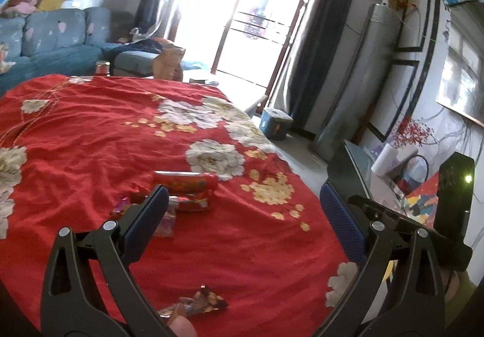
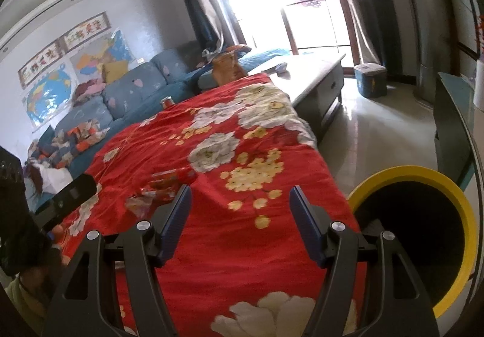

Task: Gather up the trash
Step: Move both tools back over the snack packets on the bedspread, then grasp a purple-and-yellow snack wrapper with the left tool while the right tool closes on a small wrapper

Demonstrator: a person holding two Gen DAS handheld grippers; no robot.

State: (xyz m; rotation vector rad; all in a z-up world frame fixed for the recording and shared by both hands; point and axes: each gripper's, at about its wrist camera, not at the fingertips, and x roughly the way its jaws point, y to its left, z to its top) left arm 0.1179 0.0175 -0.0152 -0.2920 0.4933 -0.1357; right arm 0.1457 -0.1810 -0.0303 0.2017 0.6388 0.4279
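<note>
Both tools, left tool (image 1: 243,204) and right tool (image 2: 240,204), are hanging wide and empty. Crumpled foil wrappers (image 1: 199,302) are lying beneath the left tool, red snack packets (image 1: 187,190) ahead, yellow-rimmed bin (image 2: 423,234) right. Judged step: approaching; next calls for lowering onto a wrapper.

A red snack packet (image 1: 186,182) with yellow print lies flat on the red floral cloth at about 10 o'clock of the left wrist view's centre, a second red packet (image 1: 193,203) touching its near edge. Small crumpled wrappers (image 1: 165,220), pinkish and shiny, sit just beside them toward 8 o'clock; the exact count is unclear. A crinkled brown-gold foil wrapper (image 1: 201,302) lies well apart at 6 o'clock near the frame bottom, and a yellow-rimmed bin (image 2: 429,182) with dark inside stands off the cloth's edge at 4 o'clock in the right wrist view.
</note>
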